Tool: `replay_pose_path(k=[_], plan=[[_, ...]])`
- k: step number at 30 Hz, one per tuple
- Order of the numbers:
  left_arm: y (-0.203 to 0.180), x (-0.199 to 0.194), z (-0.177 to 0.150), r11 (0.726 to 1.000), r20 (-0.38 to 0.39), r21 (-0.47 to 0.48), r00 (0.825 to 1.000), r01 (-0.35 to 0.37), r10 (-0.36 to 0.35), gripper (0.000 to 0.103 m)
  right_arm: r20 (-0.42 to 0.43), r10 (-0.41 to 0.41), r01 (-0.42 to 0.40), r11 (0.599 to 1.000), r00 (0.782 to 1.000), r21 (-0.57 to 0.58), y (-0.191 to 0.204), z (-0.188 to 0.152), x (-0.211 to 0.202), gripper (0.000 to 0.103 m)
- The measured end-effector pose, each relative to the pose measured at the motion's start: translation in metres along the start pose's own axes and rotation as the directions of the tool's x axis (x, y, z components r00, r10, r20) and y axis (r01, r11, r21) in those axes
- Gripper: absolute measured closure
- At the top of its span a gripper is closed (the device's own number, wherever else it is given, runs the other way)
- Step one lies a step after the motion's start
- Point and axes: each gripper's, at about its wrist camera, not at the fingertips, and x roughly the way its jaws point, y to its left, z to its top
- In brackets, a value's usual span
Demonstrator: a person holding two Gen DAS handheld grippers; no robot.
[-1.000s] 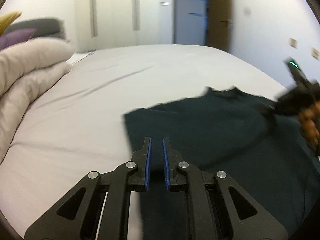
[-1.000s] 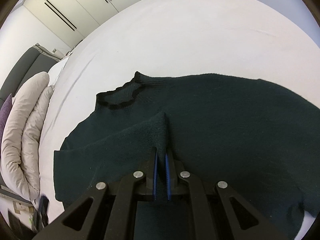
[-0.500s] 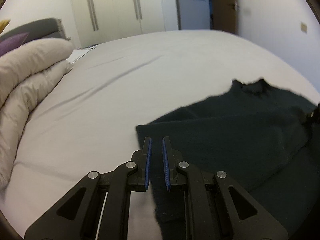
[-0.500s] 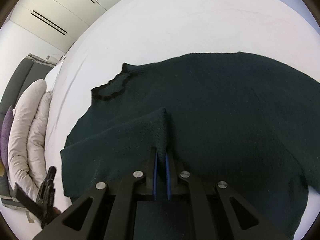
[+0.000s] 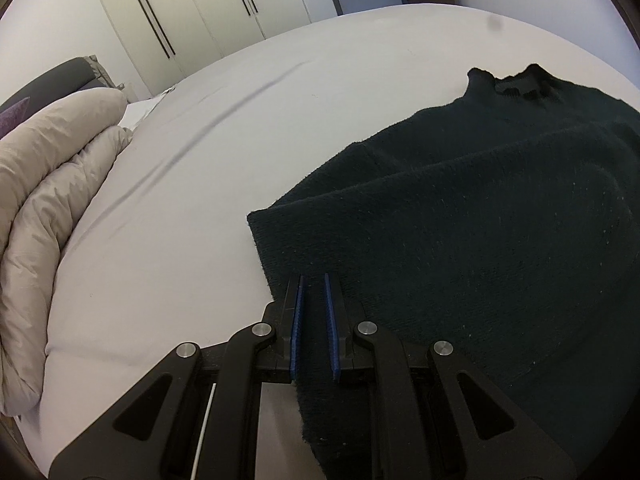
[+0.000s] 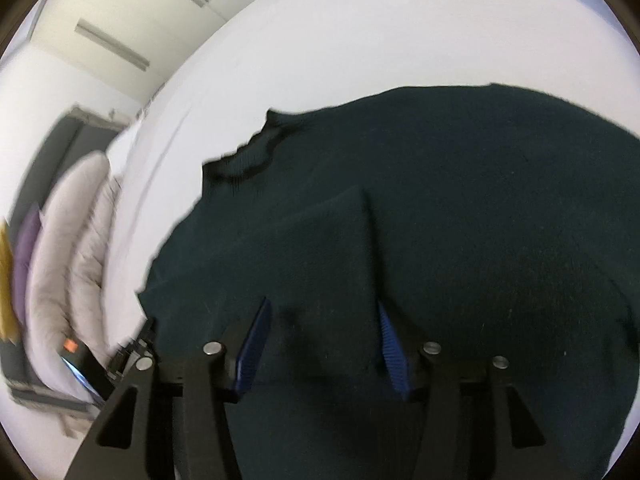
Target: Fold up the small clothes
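Observation:
A dark green knit sweater [image 5: 460,216] lies on the white bed [image 5: 180,220], one sleeve folded across its body, the collar [image 5: 516,84] at the far end. My left gripper [image 5: 313,280] is shut on the sweater's near left edge, with fabric between its blue pads. In the right wrist view the sweater [image 6: 460,220] fills the middle, with the folded sleeve's end [image 6: 360,208] lying flat. My right gripper [image 6: 322,308] is open just above the sweater and holds nothing.
A beige duvet [image 5: 44,200] is bunched along the bed's left side, with purple and grey pillows behind it. White wardrobes [image 5: 192,12] stand past the bed's far end. The other gripper's body [image 6: 100,364] shows at the left in the right wrist view.
My right gripper has opened and let go of the folded sleeve, which now lies on the sweater's body. My left gripper has kept its hold and tilted closer to the sweater.

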Motion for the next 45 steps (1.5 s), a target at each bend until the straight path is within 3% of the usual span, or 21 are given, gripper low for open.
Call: replay_pose_path(k=[3,4,9,17,20,21,22,24,26,28,30,31,33,34,35,36,37,40,43,45], plan=[[-0.003,-0.002,-0.001,1.0,0.0,0.003,1.0,0.008,-0.008,0.093,-0.003,-0.085,0.085,0.995,0.996,-0.051,0.003,-0.003,0.003,0.089],[-0.003,-0.002,-0.001,1.0,0.001,0.008,1.0,0.011,-0.011,0.093,-0.008,-0.066,0.066,0.997,0.998,-0.027,-0.006,0.0,-0.001,0.092],[-0.007,-0.003,-0.003,0.998,0.004,0.066,1.0,0.009,-0.009,0.093,0.015,-0.044,0.044,0.999,0.999,0.023,-0.026,0.001,-0.019,0.095],[-0.007,-0.003,-0.007,0.993,0.011,0.12,1.0,0.019,-0.021,0.093,-0.004,0.012,-0.011,0.995,1.0,0.096,-0.045,-0.003,-0.007,0.097],[-0.011,-0.004,-0.008,0.991,0.02,0.132,1.0,0.006,-0.008,0.093,-0.006,-0.033,0.033,0.998,0.999,0.046,-0.036,-0.002,-0.011,0.094],[-0.011,-0.004,-0.008,0.991,0.023,0.132,1.0,0.002,-0.006,0.093,0.004,-0.071,0.071,0.996,0.997,0.048,-0.032,-0.003,-0.016,0.086],[-0.012,-0.004,-0.009,0.991,0.024,0.134,1.0,-0.002,-0.001,0.093,0.05,-0.137,0.136,0.99,0.989,0.036,-0.025,-0.005,-0.027,0.078],[-0.014,-0.004,-0.01,0.99,0.03,0.141,1.0,-0.013,0.008,0.093,0.152,-0.219,0.222,0.975,0.964,-0.006,-0.01,-0.008,-0.045,0.078],[-0.014,-0.004,-0.01,0.99,0.034,0.139,0.999,-0.012,0.008,0.093,0.198,-0.111,0.122,0.991,0.974,-0.046,0.007,-0.009,-0.051,0.078],[-0.013,-0.004,-0.01,0.991,0.036,0.133,0.999,-0.01,0.005,0.093,0.189,0.086,-0.067,0.992,0.978,-0.104,0.03,-0.008,-0.044,0.078],[-0.014,-0.004,-0.011,0.991,0.043,0.134,0.999,-0.017,0.011,0.093,0.141,0.25,-0.232,0.964,0.958,-0.133,0.047,-0.008,-0.025,0.078],[-0.015,-0.004,-0.011,0.991,0.046,0.136,0.999,-0.021,0.014,0.093,0.097,0.339,-0.326,0.936,0.936,-0.13,0.057,-0.007,-0.007,0.078],[-0.014,-0.004,-0.012,0.991,0.051,0.131,0.999,-0.02,0.013,0.093,0.025,0.404,-0.4,0.911,0.914,-0.099,0.068,-0.008,0.03,0.078],[-0.013,-0.004,-0.013,0.992,0.053,0.126,0.999,-0.015,0.008,0.093,-0.009,0.417,-0.417,0.905,0.909,-0.082,0.069,-0.008,0.047,0.078],[-0.012,-0.004,-0.014,0.993,0.054,0.121,0.999,-0.01,0.004,0.093,-0.021,0.395,-0.396,0.916,0.918,-0.065,0.067,-0.009,0.06,0.078],[-0.011,-0.004,-0.014,0.993,0.055,0.119,0.998,-0.008,0.001,0.093,-0.016,0.346,-0.346,0.937,0.938,-0.048,0.06,-0.009,0.071,0.085],[-0.011,-0.004,-0.015,0.993,0.058,0.117,0.998,-0.008,0.001,0.093,-0.001,0.353,-0.353,0.935,0.935,-0.019,0.048,-0.009,0.077,0.101],[-0.01,-0.004,-0.015,0.993,0.065,0.119,0.998,-0.012,0.004,0.093,0.087,0.414,-0.42,0.904,0.906,0.082,0.003,-0.007,0.069,0.103],[-0.007,-0.006,-0.015,0.994,0.07,0.107,0.997,0.002,-0.01,0.093,0.202,0.353,-0.383,0.913,0.914,0.137,-0.04,0.001,0.037,0.103],[0.008,-0.012,-0.013,0.996,0.077,0.048,0.994,0.075,-0.079,0.092,0.238,0.314,-0.358,0.918,0.919,0.172,-0.058,0.003,0.026,0.103]])
